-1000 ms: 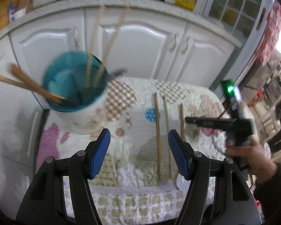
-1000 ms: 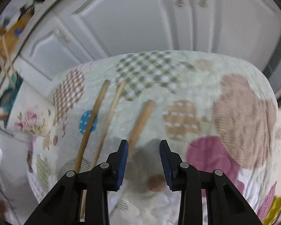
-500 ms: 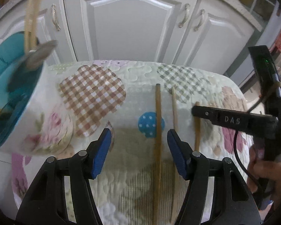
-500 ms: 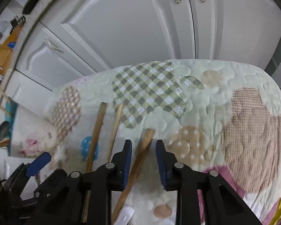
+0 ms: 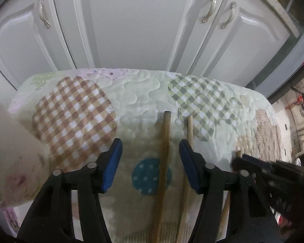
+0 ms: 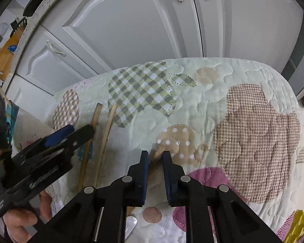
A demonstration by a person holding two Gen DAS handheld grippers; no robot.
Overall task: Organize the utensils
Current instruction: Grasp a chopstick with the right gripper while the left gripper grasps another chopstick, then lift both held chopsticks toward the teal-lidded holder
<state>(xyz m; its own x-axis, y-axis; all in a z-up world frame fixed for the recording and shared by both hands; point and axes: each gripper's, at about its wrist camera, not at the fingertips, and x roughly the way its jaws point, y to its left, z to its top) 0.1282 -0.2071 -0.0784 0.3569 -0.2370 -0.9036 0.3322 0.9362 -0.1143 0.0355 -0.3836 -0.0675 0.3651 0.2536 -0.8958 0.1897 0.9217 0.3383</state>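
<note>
surroundings: white cabinet doors [image 5: 131, 26] fill 12 o'clock in both wrist views; curved metal handles [image 5: 209, 13] on them. Speckled counter edge [image 6: 28, 26] runs up at 10 o'clock in right view, wooden board [image 6: 4, 58] past it.
worktop: covered by quilted patchwork cloth [image 5: 135, 93]; brown check patch at 9 o'clock, green check patch [image 6: 141, 89] at 1 o'clock of left view, teal dotted patch [image 5: 146, 176] at centre.
holder: pale floral cup [image 5: 12, 162], blurred, at 8 o'clock in left view, just beside the left jaw; teal inside edge glimpsed at 9 o'clock in right view.
utensils: three wooden sticks lie roughly parallel on the cloth, ends toward 12 o'clock. thick wooden handle [image 5: 165, 141] round-ended, light brown; thin wooden stick [image 5: 190, 129] just beside it at its 3 o'clock; third wooden handle [image 6: 159, 154] well apart to the right, paler tip.
left hand-held gripper [image 5: 150, 162]: blue pads, jaws spread and closing, straddling the thick handle; pads not touching it. Thin stick passes behind the right jaw, in the way.
right hand-held gripper [image 6: 154, 158]: jaws nearly together, pinching the third wooden handle near its tip.
obstruction: left tool's black body crosses 8 o'clock of right view, over the two sticks; a person's hand [image 6: 20, 220] at 7 o'clock behind it.
other: white spoon-like piece [image 6: 130, 222] at 6 o'clock under right tool, partly hidden.
</note>
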